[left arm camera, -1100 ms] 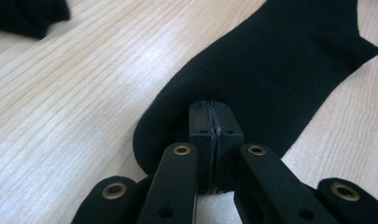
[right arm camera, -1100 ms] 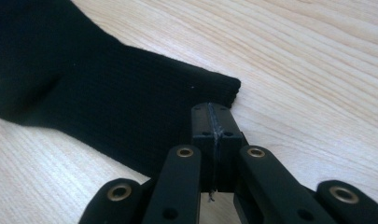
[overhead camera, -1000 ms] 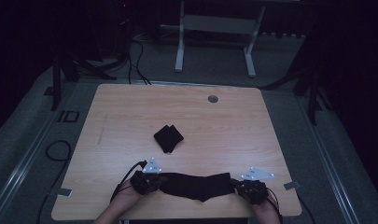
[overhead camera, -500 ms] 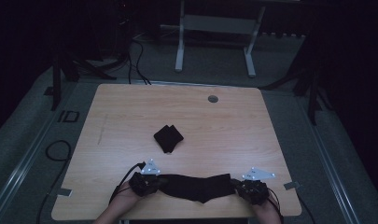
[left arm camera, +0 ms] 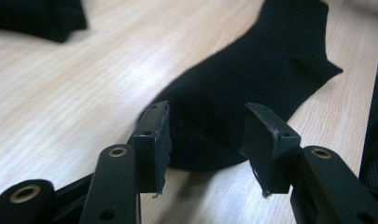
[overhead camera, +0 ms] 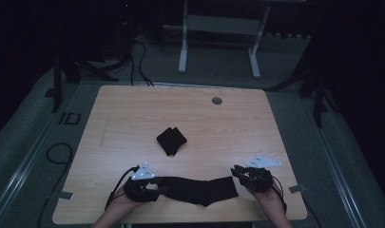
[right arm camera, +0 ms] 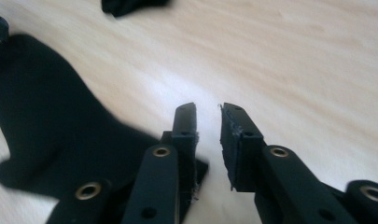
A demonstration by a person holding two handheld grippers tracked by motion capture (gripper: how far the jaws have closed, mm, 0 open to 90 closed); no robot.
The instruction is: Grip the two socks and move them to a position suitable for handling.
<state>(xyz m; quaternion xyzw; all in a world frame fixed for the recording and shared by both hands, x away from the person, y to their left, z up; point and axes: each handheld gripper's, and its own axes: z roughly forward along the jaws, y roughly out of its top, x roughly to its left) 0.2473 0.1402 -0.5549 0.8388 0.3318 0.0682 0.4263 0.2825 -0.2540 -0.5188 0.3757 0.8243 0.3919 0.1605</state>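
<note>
Pale wooden surface (overhead camera: 133, 114), spread wide beneath both hand-held grippers. Long black sock (overhead camera: 199, 189), laid flat near the front edge between the two, one end at the left hand-held gripper (overhead camera: 158, 189) and the other just short of the right hand-held gripper (overhead camera: 237, 172). Small folded black sock (overhead camera: 171, 140), set apart on the bare wood beyond both. Left jaws just opened and spread, pads (left arm camera: 154, 140) standing either side of the sock's (left arm camera: 252, 84) end without pressing it. Right hand-held gripper (right arm camera: 207, 116) likewise just opened, parted by a narrow gap with nothing between, sock (right arm camera: 51, 126) lying below and beside its left jaw.
</note>
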